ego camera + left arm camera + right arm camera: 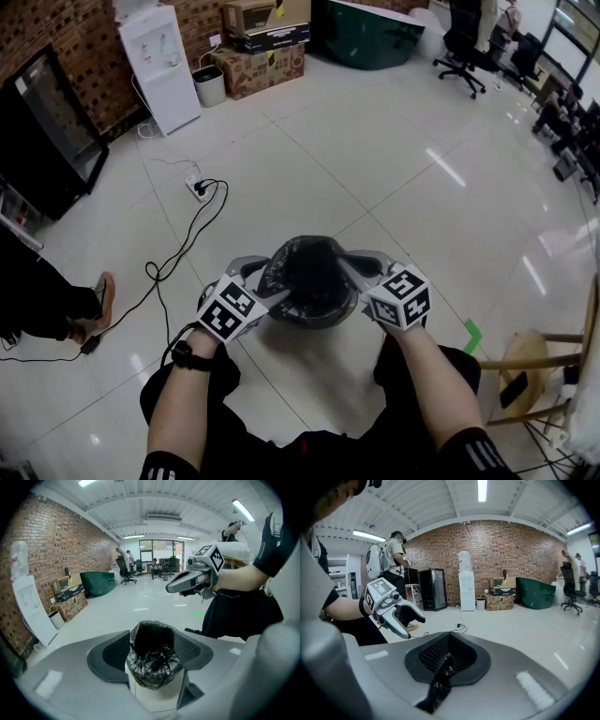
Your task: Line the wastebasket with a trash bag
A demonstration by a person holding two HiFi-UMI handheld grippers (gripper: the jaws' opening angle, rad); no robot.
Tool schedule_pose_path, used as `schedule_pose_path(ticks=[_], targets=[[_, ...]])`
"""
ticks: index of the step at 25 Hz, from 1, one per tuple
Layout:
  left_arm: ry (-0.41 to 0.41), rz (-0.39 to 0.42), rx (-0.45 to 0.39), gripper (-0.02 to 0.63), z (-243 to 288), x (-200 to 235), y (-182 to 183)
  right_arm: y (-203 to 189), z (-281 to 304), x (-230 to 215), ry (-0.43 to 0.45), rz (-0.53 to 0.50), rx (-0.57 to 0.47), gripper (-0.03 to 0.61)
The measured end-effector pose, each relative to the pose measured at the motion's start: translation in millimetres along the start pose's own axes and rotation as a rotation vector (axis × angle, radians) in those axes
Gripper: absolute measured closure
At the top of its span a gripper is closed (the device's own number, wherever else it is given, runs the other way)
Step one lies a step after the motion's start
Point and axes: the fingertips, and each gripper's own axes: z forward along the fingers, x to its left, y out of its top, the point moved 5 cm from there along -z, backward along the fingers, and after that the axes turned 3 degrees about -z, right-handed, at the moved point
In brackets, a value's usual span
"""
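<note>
Dead centre on the white tile floor (394, 169) sits the wastebasket (157, 698), right at the person's knees, with the black trash bag (309, 272) bunched over its mouth and puffed up above the rim. The right gripper (352, 277) is on the basket's right side, jaws pressed together with a strip of the black film pinched between them. Across from it, the left gripper (267, 281) is at the left rim with its jaws standing apart; its own view shows the bagged basket in the gap, and the pads are not visibly pressing on it. Both grippers slant downward, marker cubes facing up. Beyond the basket, a black cable (183, 244) snakes to a power strip (199, 187). Off to the right stands a wooden stool (534, 361), with a green tape mark (472, 335) beside it. Against the far brick wall are a white water dispenser (159, 66), a small bin (208, 84) and stacked cardboard boxes (258, 66).
</note>
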Motion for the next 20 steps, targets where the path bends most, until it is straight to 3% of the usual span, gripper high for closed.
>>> schedule_pose_path(ticks=[13, 20], targets=[[0.01, 0.034, -0.052, 0.328, 4.7, 9.7, 17.9, 1.9, -4.9, -6.6, 0.014, 0.003, -0.001, 0.572], [0.014, 0.044, -0.033, 0.328, 3.9, 7.5, 15.4, -1.3, -3.6, -1.5, 0.016, -0.018, 0.016, 0.572]])
